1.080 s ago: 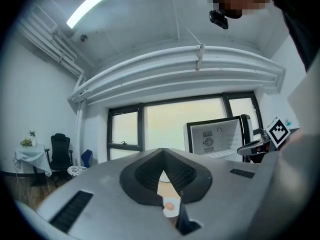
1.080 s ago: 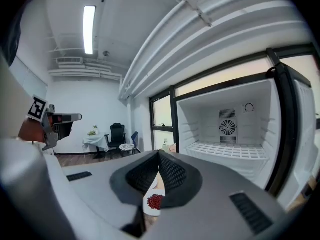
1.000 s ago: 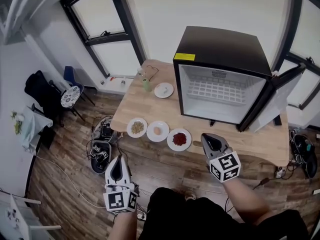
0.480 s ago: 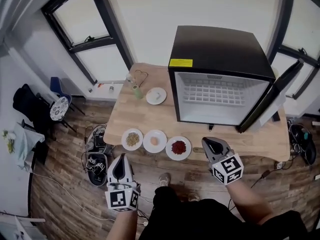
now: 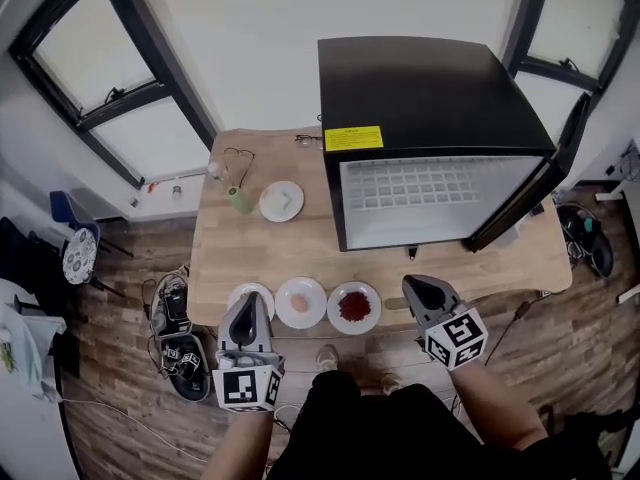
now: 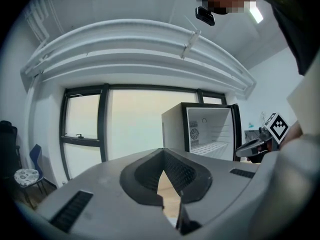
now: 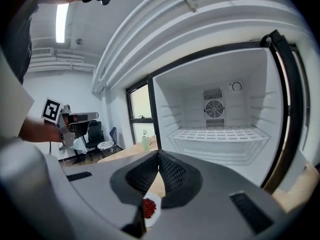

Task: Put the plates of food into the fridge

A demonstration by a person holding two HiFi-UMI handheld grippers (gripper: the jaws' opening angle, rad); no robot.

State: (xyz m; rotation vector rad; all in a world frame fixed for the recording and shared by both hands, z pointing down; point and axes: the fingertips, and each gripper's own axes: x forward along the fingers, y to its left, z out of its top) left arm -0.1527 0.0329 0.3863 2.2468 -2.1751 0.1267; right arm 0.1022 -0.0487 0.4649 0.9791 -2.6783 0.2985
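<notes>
Three plates of food line the wooden table's (image 5: pixel 300 243) near edge: a left plate (image 5: pixel 262 293) partly hidden by my left gripper, a middle plate (image 5: pixel 301 302) with a pale lump, and a right plate (image 5: pixel 354 307) with red food, which also shows under my right jaws (image 7: pixel 149 208). The black fridge (image 5: pixel 430 118) stands open on the table, its white shelf (image 7: pixel 225 134) bare. My left gripper (image 5: pixel 247 305) hovers over the left plate, jaws together and empty (image 6: pixel 162 155). My right gripper (image 5: pixel 416 284) is just right of the red plate, shut and empty (image 7: pixel 159 154).
The fridge door (image 5: pixel 520 203) swings out to the right. A fourth small plate (image 5: pixel 281 201) and a green bottle (image 5: pixel 239 201) sit at the table's back left. Bags and cables (image 5: pixel 175 338) lie on the floor to the left.
Both grippers have come closer to the table's near edge. The left one moved furthest and now overlaps the left plate. The view has swung, so the table and fridge look nearer.
</notes>
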